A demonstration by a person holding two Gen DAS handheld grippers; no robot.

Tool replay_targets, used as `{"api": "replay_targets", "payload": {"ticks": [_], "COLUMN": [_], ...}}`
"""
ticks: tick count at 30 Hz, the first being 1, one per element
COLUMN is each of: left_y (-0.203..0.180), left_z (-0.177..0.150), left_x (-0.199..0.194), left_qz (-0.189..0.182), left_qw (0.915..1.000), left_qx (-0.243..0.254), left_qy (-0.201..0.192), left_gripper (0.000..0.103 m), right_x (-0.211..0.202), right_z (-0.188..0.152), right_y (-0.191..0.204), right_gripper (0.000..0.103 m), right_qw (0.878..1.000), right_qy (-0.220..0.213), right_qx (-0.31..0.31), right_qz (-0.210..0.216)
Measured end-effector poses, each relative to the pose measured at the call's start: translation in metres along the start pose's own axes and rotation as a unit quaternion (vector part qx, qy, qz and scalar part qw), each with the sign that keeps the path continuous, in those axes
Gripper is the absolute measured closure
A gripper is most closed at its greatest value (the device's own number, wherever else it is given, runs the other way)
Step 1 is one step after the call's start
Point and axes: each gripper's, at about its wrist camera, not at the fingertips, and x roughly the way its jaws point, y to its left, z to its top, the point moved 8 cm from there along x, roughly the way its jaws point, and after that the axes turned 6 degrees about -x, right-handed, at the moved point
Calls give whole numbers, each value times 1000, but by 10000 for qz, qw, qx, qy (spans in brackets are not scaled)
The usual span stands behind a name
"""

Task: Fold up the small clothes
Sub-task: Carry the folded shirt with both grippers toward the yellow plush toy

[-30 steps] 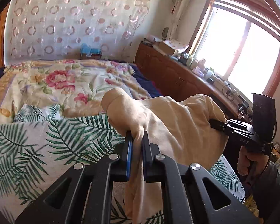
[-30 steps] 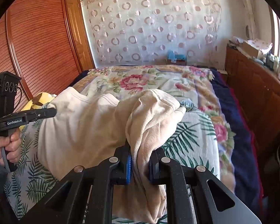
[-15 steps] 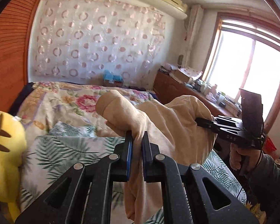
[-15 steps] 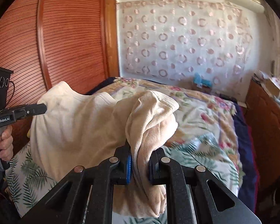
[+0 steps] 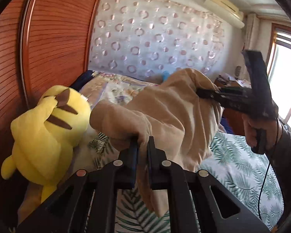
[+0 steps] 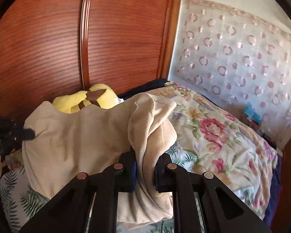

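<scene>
I'm holding shirt (image 5: 164, 112) aloft | left claw (image 5: 142, 145) pinching one end | right claw (image 6: 145, 159) pinching the other | hanging over bed (image 6: 223, 136)

a bed dressed in two prints

the bed (image 6: 219, 136) stands along a reddish wooden wardrobe. over its far part lies a cream floral quilt (image 6: 213, 128) with pink roses. the near part is covered by a white sheet with green palm fronds (image 5: 240, 167). a dark blue layer (image 6: 275, 198) shows under the quilt along the bed's edge. a yellow plush toy with brown stripes (image 5: 46, 134) rests on the fern sheet at the wardrobe side, leaning against the wood.
</scene>
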Motion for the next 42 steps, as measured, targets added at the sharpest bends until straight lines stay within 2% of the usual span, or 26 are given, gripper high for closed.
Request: {"api": "replay_targets", "payload": {"ticks": [4, 7, 13, 17, 19, 21, 24, 29, 32, 34, 36, 38, 40, 42], "left_y": [16, 23, 31, 32, 33, 35, 37, 40, 47, 53, 59, 66, 71, 72], "left_z": [-6, 0, 41, 56, 56, 47, 32, 4, -13, -22, -27, -29, -29, -32], "left_x": [5, -10, -51, -73, -78, -79, -75, -39, -12, 1, 8, 11, 15, 19], "left_qz": [20, -100, -168, -61, -30, -40, -56, -100, 21, 139, 302, 404, 459, 453], "left_qw": [9997, 9996, 9976, 9964, 9963, 9966, 9976, 9976, 9961, 9951, 9943, 9937, 9929, 9927], "left_qx": [-222, -265, -343, -283, -317, -400, -491, -671, -754, -776, -778, -812, -856, -871], "left_qy": [27, -79, -581, -792, -803, -713, -486, 128, 465, 604, 656, 665, 684, 697], "left_gripper": [93, 93, 94, 93, 94, 93, 94, 94, 94, 94, 94, 94, 94, 94], "right_x": [56, 74, 62, 50, 44, 43, 51, 72, 98, 117, 131, 143, 152, 147], "right_z": [21, 42, 97, 129, 134, 130, 103, 52, 23, 12, 8, 10, 12, 8], "right_y": [0, 4, 14, 19, 20, 20, 18, 1, -15, -23, -27, -25, -27, -35], "right_gripper": [90, 90, 90, 90, 90, 90, 90, 90, 90, 89, 88, 83, 65, 52], "right_qw": [9993, 9986, 9960, 9930, 9909, 9897, 9908, 9928, 9925, 9914, 9918, 9923, 9942, 9963], "right_qy": [197, 197, -310, -708, -887, -975, -779, -13, 496, 724, 775, 781, 707, 593], "right_qx": [-292, -371, -643, -737, -742, -655, -530, -533, -356, -174, -135, 19, 215, 389], "right_qz": [160, 325, 539, 593, 686, 820, 974, 1071, 1057, 1073, 1005, 960, 783, 492]}}
